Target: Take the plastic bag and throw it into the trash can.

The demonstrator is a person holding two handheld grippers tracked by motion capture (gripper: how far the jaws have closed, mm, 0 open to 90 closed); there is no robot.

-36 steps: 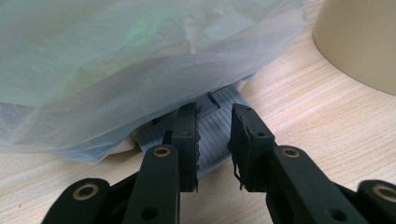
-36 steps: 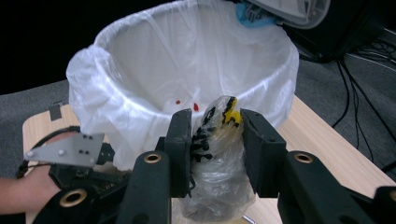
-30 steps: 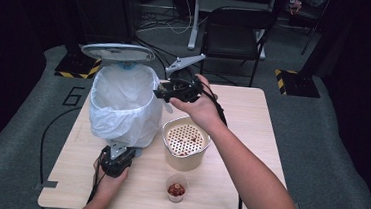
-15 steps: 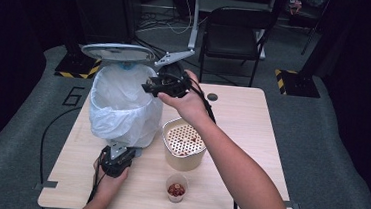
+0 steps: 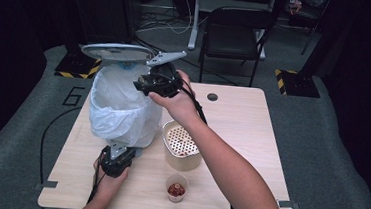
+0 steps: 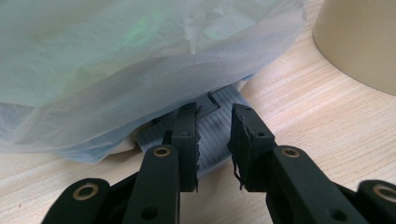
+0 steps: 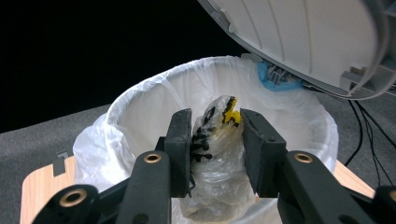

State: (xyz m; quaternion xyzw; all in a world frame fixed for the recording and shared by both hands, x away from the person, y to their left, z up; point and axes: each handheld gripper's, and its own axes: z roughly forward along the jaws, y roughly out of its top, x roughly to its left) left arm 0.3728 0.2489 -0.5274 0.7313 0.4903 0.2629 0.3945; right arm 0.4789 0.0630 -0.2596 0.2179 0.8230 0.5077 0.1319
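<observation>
The crumpled wrapper [image 7: 215, 154] between the black gripper [image 7: 215, 140] jaws is clear plastic printed with black marks and a yellow patch. The bin [image 5: 122, 114] near the tabletop's [image 5: 251, 130] left edge wears a white liner under a pale grey lid [image 5: 117, 52] with a blue hinge piece. The tabletop is light wood grain; the beige container [image 5: 182, 147] has a dotted insert, and the small cup [image 5: 177, 188] holds reddish bits.

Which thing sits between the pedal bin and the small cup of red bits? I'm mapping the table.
In the high view, a tan tub with a perforated insert stands between the pedal bin and the small cup.
</observation>
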